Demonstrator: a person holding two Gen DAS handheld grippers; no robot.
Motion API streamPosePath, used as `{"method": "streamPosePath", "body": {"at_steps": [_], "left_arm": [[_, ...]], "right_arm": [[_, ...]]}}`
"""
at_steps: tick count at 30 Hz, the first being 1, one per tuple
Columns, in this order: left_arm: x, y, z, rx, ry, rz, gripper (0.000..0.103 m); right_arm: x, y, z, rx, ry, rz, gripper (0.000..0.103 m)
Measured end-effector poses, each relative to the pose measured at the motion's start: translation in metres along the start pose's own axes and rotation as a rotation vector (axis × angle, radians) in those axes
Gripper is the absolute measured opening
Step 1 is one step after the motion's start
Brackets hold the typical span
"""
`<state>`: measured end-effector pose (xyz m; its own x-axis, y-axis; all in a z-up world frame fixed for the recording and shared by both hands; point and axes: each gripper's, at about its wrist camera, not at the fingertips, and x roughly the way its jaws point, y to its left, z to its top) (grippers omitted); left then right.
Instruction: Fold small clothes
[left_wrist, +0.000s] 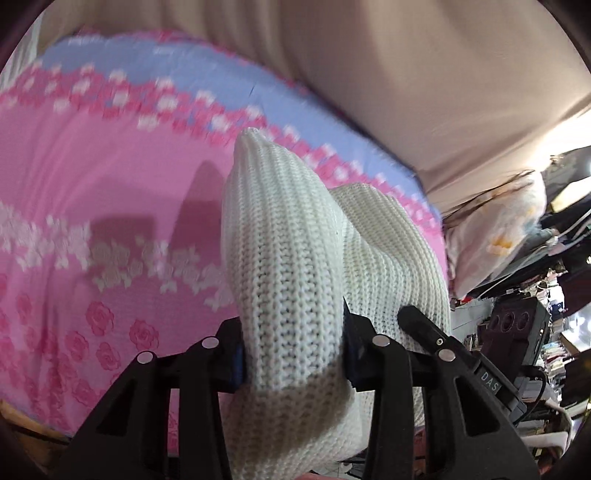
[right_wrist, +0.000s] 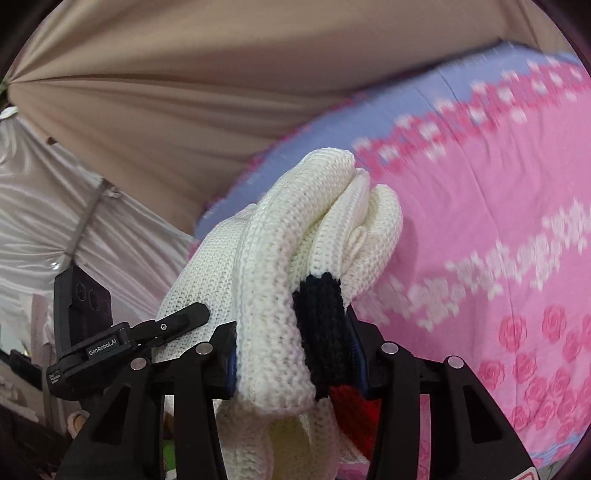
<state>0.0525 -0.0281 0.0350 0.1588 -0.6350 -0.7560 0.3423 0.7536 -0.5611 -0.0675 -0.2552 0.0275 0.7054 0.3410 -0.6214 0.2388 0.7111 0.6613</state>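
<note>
A cream knitted sweater (left_wrist: 288, 266) with a black and red band (right_wrist: 321, 332) hangs lifted above a pink rose-patterned bedsheet (left_wrist: 92, 184). My left gripper (left_wrist: 293, 354) is shut on a thick bunch of the cream knit, which stands up between its pads. My right gripper (right_wrist: 295, 358) is shut on another bunched fold of the sweater (right_wrist: 295, 240), cream on the left and black on the right. In the left wrist view the right gripper (left_wrist: 421, 325) shows just right of the knit; in the right wrist view the left gripper (right_wrist: 184, 317) shows at left. The sweater's lower part is hidden.
The bed (right_wrist: 498, 221) has a lilac border (left_wrist: 155, 62). A beige curtain (right_wrist: 184, 92) hangs behind it, with shiny white fabric (right_wrist: 33, 206) at one side. Cluttered shelves and a white pillow (left_wrist: 495, 236) lie off the bed's end.
</note>
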Motion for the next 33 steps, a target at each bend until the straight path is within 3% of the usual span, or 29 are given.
{"method": "streamPosePath", "body": {"at_steps": [5,9,10,12,13,14,15,16,17,18,20,22,24,28,31,33], "left_arm": [[-0.078,-0.02,0.025,0.09,-0.144,-0.027,0.038],[-0.13,-0.022,0.041,0.153,-0.256,-0.01,0.04],[-0.138,-0.015,0.05,0.166,-0.283,0.01,0.041],[-0.135,0.001,0.061,0.165,-0.305,0.064,0.053],[-0.125,0.017,0.069,0.16,-0.315,0.12,0.06],[-0.115,0.033,0.072,0.16,-0.328,0.173,0.076],[-0.094,0.058,0.076,0.152,-0.356,0.27,0.08],[-0.076,0.08,0.077,0.146,-0.346,0.315,0.08],[-0.049,0.106,0.078,0.128,-0.302,0.368,0.078],[-0.025,0.134,0.076,0.081,-0.24,0.433,0.065],[-0.003,0.169,0.062,0.013,-0.13,0.465,0.051],[-0.004,0.186,0.044,-0.015,-0.124,0.447,0.052],[-0.007,0.185,0.032,0.017,-0.124,0.465,0.052],[-0.005,0.162,0.027,0.077,-0.123,0.439,0.057],[0.01,0.157,0.031,0.115,-0.091,0.452,0.058],[0.021,0.154,0.031,0.132,-0.065,0.471,0.058]], "right_arm": [[-0.026,0.064,0.028,-0.106,-0.109,0.099,0.044],[-0.023,0.111,0.045,-0.194,-0.164,0.157,0.045],[-0.014,0.119,0.047,-0.211,-0.169,0.156,0.046],[0.022,0.121,0.051,-0.227,-0.139,0.165,0.058],[0.04,0.114,0.05,-0.224,-0.129,0.168,0.061],[0.068,0.103,0.048,-0.219,-0.113,0.159,0.066],[0.091,0.092,0.044,-0.216,-0.098,0.123,0.066],[0.122,0.072,0.038,-0.195,-0.061,0.036,0.066],[0.147,0.056,0.031,-0.162,-0.009,-0.057,0.061],[0.165,0.038,0.019,-0.103,0.053,-0.126,0.038],[0.163,0.027,-0.003,-0.034,0.088,-0.094,0.014],[0.145,0.046,-0.023,-0.091,0.061,-0.103,0.013],[0.139,0.072,-0.035,-0.162,0.064,-0.106,0.011],[0.161,0.11,-0.03,-0.255,0.085,-0.124,0.011],[0.203,0.103,-0.028,-0.342,0.136,-0.285,0.01],[0.23,0.06,-0.03,-0.291,0.202,-0.41,0.0]]}}
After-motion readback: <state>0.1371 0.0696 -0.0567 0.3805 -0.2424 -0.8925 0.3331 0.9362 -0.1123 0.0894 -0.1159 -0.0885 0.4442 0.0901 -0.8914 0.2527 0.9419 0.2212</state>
